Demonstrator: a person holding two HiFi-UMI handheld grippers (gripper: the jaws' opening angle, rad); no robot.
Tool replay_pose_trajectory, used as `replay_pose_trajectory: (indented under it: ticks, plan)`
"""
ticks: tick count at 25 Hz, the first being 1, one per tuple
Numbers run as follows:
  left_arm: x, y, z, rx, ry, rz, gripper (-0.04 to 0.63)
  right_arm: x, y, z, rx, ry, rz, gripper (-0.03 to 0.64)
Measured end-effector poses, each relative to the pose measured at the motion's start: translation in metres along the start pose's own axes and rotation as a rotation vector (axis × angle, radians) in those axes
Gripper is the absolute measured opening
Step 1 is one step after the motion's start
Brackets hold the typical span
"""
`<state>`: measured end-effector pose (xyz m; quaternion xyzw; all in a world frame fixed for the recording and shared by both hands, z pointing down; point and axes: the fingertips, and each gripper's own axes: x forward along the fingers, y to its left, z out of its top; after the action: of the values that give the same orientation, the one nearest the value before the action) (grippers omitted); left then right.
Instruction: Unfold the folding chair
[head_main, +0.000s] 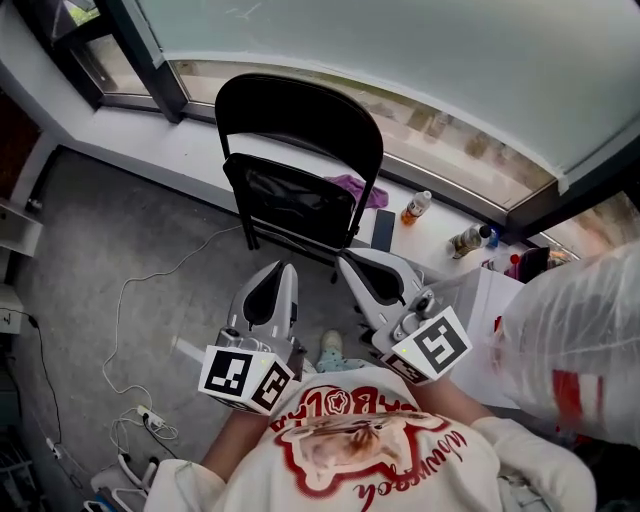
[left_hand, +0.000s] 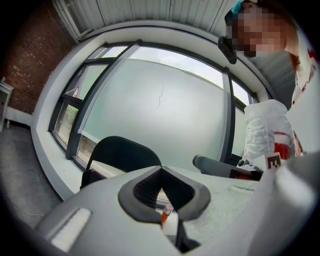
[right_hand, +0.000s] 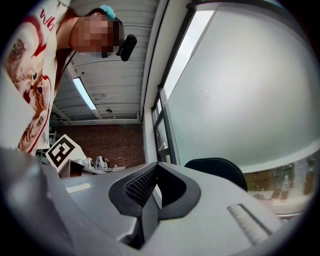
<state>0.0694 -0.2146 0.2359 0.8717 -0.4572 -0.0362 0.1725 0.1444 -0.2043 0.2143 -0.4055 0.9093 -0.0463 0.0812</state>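
Note:
The black folding chair (head_main: 300, 130) stands on the grey floor against the white window ledge, its rounded back toward the window and its glossy seat (head_main: 290, 205) facing me. Both grippers hover short of it, side by side, touching nothing. My left gripper (head_main: 283, 268) is shut and empty, its tips aimed at the seat's front edge. My right gripper (head_main: 345, 262) is shut too, with nothing between its pads. In the left gripper view the chair (left_hand: 122, 155) rises beyond the closed jaw tips (left_hand: 161, 169). The right gripper view has the chair back (right_hand: 217, 167) to the right of the tips (right_hand: 156, 165).
On the ledge (head_main: 200, 150) behind the chair lie a purple cloth (head_main: 352, 187), a dark phone (head_main: 383, 229) and two bottles (head_main: 417, 207) (head_main: 468, 240). A white plastic bag (head_main: 580, 340) bulks at my right. White cables (head_main: 130, 300) and a power strip (head_main: 150, 415) lie on the floor at left.

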Motion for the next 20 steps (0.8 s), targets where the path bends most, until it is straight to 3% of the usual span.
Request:
replay_pose_trajectory:
  ticks: [14,18,20]
  plan:
    - [0.057,0.038,-0.009,-0.053,0.049,-0.042,0.000,0.019,-0.056,-0.019,0.011,0.020,-0.150,0.026]
    - [0.088,0.062,-0.006,-0.129,0.042,-0.054,0.006,0.033,-0.084,-0.022,-0.009,0.032,-0.218,0.026]
    - [0.103,0.075,-0.009,-0.181,0.052,-0.066,0.067,0.041,-0.096,-0.027,-0.008,0.041,-0.252,0.026]
